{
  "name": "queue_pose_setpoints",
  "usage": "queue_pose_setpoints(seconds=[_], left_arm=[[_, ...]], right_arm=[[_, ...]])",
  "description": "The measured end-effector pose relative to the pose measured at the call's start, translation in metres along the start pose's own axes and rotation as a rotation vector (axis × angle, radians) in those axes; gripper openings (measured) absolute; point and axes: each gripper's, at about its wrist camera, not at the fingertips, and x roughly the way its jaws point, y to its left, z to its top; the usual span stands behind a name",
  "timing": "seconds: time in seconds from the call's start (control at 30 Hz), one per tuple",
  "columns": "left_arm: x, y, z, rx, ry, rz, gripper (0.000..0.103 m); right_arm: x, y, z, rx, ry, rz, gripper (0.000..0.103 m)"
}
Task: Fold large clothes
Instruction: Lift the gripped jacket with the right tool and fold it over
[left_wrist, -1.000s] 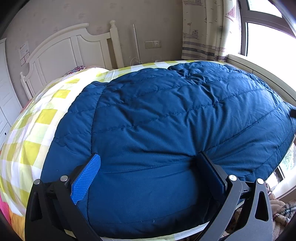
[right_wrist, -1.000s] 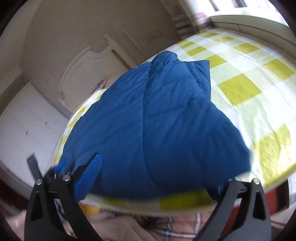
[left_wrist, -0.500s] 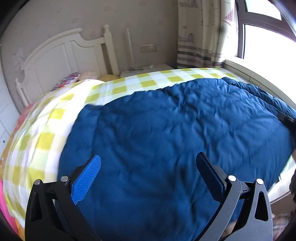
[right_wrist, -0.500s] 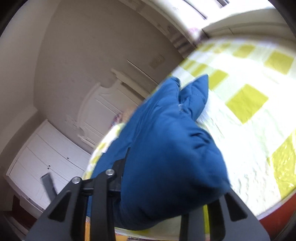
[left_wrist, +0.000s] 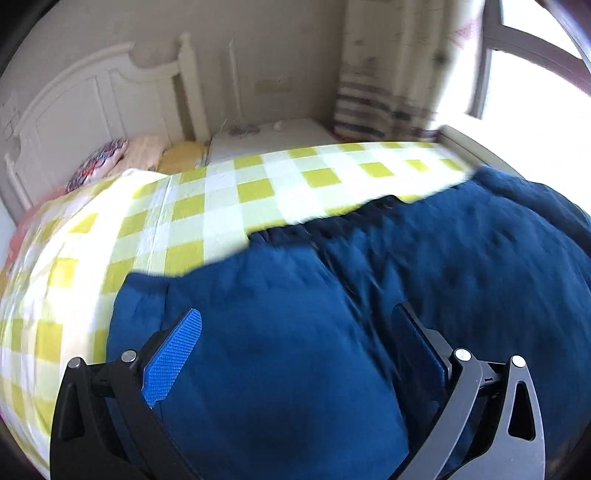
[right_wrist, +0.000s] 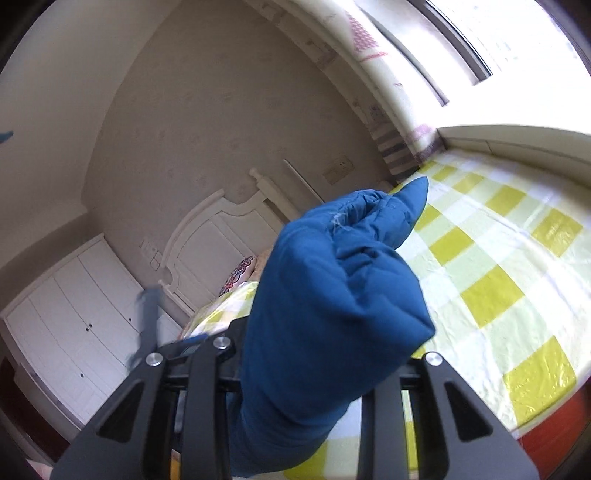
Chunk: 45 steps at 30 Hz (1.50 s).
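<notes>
Bed (left_wrist: 229, 206): I see it filling most of the left wrist view, spread with a yellow, pale green and white checked sheet; the same sheet runs down the right side of the right wrist view.
Blue padded garment (left_wrist: 369, 295): from my left camera it lies over the near and right part of the bed, quilted, with the checked sheet bare beyond its far edge. A bunched part of it (right_wrist: 340, 295) rises in front of my right camera, lifted off the sheet, with one pointed corner sticking up toward the headboard.
Headboard (left_wrist: 92, 99): white, panelled, at the far left end of the bed, against a beige wall.
Wardrobe (right_wrist: 74, 317): white doors, left of the headboard in my right view.
Curtain (left_wrist: 388, 74): striped at the hem, hanging beside the bright window.
Pillows (left_wrist: 99, 162): a patterned one and pale ones, tucked under the headboard.
Left gripper (left_wrist: 295, 339): my tongs stand wide over the garment; the blue pad on the left and the dark one on the right are well apart, and the cloth between them is not pinched.
Right gripper (right_wrist: 314, 354): my tongs have just been closing and are now narrow, clamped on the bunched blue cloth; the fingertips are buried in it.
</notes>
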Motion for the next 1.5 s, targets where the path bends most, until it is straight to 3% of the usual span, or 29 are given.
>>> queue_pose_setpoints(seconds=[0.03,0.1,0.2,0.27,0.37,0.43,0.5,0.57,0.67,0.7,0.8,0.9,0.97,1.03,1.07,1.17,1.27,1.37,1.47,1.5], left_arm=[[0.024,0.0,0.01,0.012,0.056,0.034,0.098],[0.062,0.003,0.021,0.005,0.144,0.028,0.098],[0.078,0.011,0.021,-0.039,0.166,-0.023,0.097],[0.056,0.015,0.014,-0.059,0.107,-0.068,0.097],[-0.007,0.019,-0.02,-0.039,-0.016,-0.13,0.098],[-0.032,0.01,-0.055,0.026,-0.042,-0.166,0.098],[-0.043,-0.006,-0.101,0.142,-0.009,-0.192,0.098],[-0.059,-0.004,-0.132,0.166,-0.024,-0.22,0.098],[-0.097,0.053,-0.155,0.022,-0.119,-0.283,0.098],[-0.11,0.089,-0.156,-0.079,-0.17,-0.288,0.098],[-0.14,0.19,-0.157,-0.366,-0.277,-0.228,0.098],[-0.156,0.248,-0.162,-0.503,-0.327,-0.345,0.098],[-0.142,0.263,-0.163,-0.542,-0.276,-0.493,0.098],[-0.122,0.264,-0.167,-0.568,-0.222,-0.539,0.098],[-0.11,0.26,-0.168,-0.57,-0.186,-0.553,0.098],[-0.088,0.239,-0.168,-0.549,-0.149,-0.596,0.098],[-0.08,0.23,-0.154,-0.537,-0.158,-0.609,0.098],[-0.066,0.221,-0.125,-0.504,-0.13,-0.578,0.098],[-0.068,0.222,-0.107,-0.472,-0.146,-0.487,0.098],[-0.076,0.218,-0.099,-0.449,-0.162,-0.476,0.098]], right_arm=[[0.001,0.007,0.002,-0.018,0.002,0.0,0.028],[0.004,0.021,0.006,-0.061,0.008,0.0,0.028],[0.003,0.037,0.007,-0.131,0.019,-0.014,0.028],[0.002,0.043,0.007,-0.16,0.024,-0.017,0.028],[0.003,0.055,0.009,-0.196,0.027,-0.021,0.028],[0.005,0.067,0.008,-0.223,0.026,-0.009,0.028],[0.011,0.089,0.007,-0.278,0.031,0.006,0.028],[0.021,0.118,0.005,-0.362,0.049,0.023,0.028],[0.044,0.174,-0.011,-0.53,0.088,0.058,0.028],[0.051,0.189,-0.018,-0.577,0.103,0.065,0.029],[0.088,0.247,-0.066,-0.811,0.18,0.08,0.029],[0.131,0.291,-0.16,-1.14,0.34,0.077,0.03],[0.155,0.292,-0.228,-1.35,0.479,0.068,0.037],[0.162,0.286,-0.276,-1.548,0.432,0.025,0.042],[0.163,0.286,-0.279,-1.569,0.429,0.01,0.042],[0.165,0.286,-0.259,-1.462,0.462,0.029,0.041],[0.156,0.29,-0.249,-1.458,0.399,0.008,0.034],[0.142,0.302,-0.236,-1.482,0.264,-0.049,0.031],[0.15,0.297,-0.241,-1.483,0.311,-0.029,0.035],[0.154,0.293,-0.248,-1.498,0.342,-0.017,0.046]])
